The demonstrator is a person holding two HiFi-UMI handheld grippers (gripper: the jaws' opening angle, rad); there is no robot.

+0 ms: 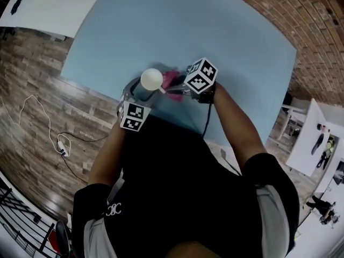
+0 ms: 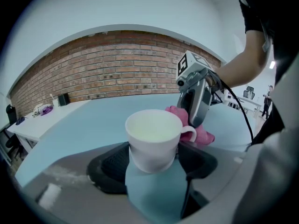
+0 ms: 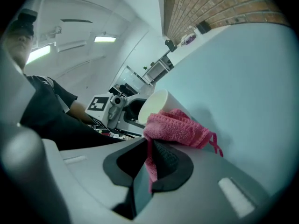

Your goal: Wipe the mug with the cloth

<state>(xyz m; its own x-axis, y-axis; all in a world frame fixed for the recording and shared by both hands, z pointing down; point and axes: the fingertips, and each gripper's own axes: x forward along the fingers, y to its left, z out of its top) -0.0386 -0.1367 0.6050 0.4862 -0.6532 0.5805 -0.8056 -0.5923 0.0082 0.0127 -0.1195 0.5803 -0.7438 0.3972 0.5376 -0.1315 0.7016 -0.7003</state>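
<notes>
A white mug (image 2: 154, 138) is held upright above the pale blue table (image 1: 177, 31), with my left gripper (image 2: 154, 160) shut on its lower body. Its handle (image 2: 188, 133) points toward the right gripper. A pink cloth (image 3: 175, 127) is pinched in my right gripper (image 3: 150, 160), which is shut on it. The cloth (image 2: 198, 129) lies against the mug's side by the handle. From the head view the mug (image 1: 151, 79) shows between the left gripper (image 1: 134, 107) and the right gripper (image 1: 185, 87), with the cloth (image 1: 170, 78) just to its right.
A brick wall (image 2: 117, 73) runs behind the table. A white desk (image 2: 42, 118) with small objects stands at the far left. White cable (image 1: 48, 133) lies on the wooden floor left of the person.
</notes>
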